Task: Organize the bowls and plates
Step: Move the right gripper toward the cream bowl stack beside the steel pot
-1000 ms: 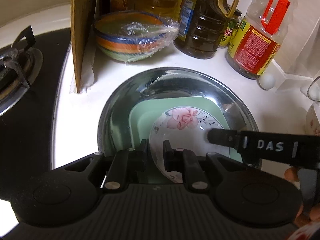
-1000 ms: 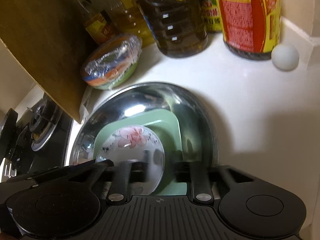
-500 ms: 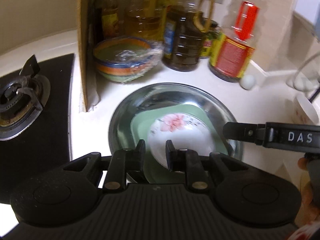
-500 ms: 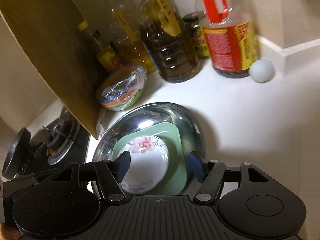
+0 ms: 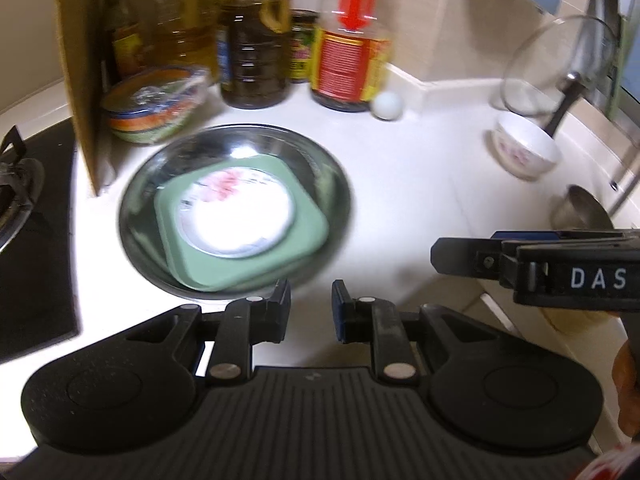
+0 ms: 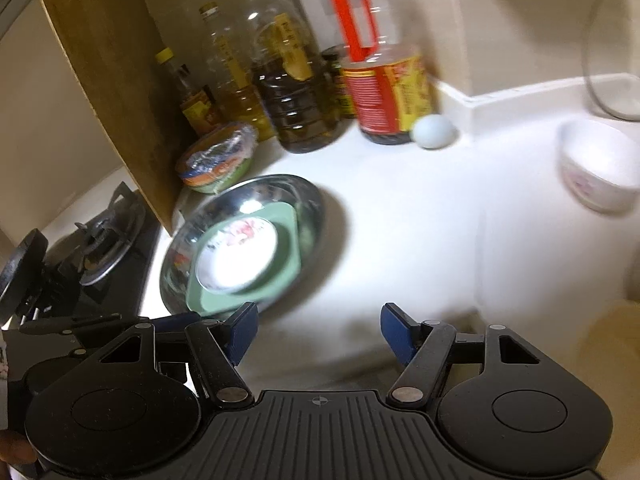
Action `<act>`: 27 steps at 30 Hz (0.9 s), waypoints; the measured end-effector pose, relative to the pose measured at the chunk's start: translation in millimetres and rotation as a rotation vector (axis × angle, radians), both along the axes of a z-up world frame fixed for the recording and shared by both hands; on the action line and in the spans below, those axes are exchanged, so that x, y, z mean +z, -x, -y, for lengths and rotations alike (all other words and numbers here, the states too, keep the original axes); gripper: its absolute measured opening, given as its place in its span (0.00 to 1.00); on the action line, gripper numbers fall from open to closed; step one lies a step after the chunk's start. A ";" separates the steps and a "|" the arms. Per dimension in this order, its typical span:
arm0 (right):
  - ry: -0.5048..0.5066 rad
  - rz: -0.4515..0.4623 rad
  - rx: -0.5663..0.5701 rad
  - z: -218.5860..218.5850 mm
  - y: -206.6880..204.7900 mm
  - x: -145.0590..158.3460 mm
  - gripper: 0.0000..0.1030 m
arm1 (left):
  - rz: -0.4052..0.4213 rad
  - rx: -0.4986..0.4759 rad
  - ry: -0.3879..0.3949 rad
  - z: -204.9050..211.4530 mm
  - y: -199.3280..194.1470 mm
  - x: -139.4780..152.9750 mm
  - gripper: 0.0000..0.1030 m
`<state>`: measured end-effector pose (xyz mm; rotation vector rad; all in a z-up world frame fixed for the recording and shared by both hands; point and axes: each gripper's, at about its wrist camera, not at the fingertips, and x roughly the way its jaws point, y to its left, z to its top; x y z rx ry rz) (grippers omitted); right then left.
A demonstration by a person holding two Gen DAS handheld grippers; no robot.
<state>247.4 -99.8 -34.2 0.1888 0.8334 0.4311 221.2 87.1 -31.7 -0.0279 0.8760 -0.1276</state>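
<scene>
A silver steel basin (image 5: 336, 184) holds a pale green square plate (image 5: 308, 236) and a white plate (image 5: 244, 216) with a pink flower. At upper left, a bowl (image 5: 152, 120) is banded orange, blue and green. At right, a white bowl (image 5: 524, 152) bears pink print.

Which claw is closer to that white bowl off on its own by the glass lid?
Right. The right claw sits open on the white bowl's side; the left claw, nearly closed and empty, hangs beside the steel basin, farther off.

Motion-blurred floral plate (image 5: 240, 216), white bowl (image 6: 600, 166) smeared, glass lid (image 5: 560, 64) cropped by edge
</scene>
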 end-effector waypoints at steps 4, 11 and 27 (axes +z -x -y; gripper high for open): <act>0.008 -0.002 -0.041 27.2 24.9 2.4 0.66 | 0.006 -0.028 0.002 23.5 15.0 3.5 0.19; 0.011 -0.018 -0.099 66.7 65.3 5.0 0.66 | -0.014 -0.065 -0.003 58.5 46.9 3.3 0.19; 0.040 -0.054 -0.248 143.2 138.8 3.4 0.66 | -0.013 -0.152 -0.008 117.2 92.9 3.9 0.20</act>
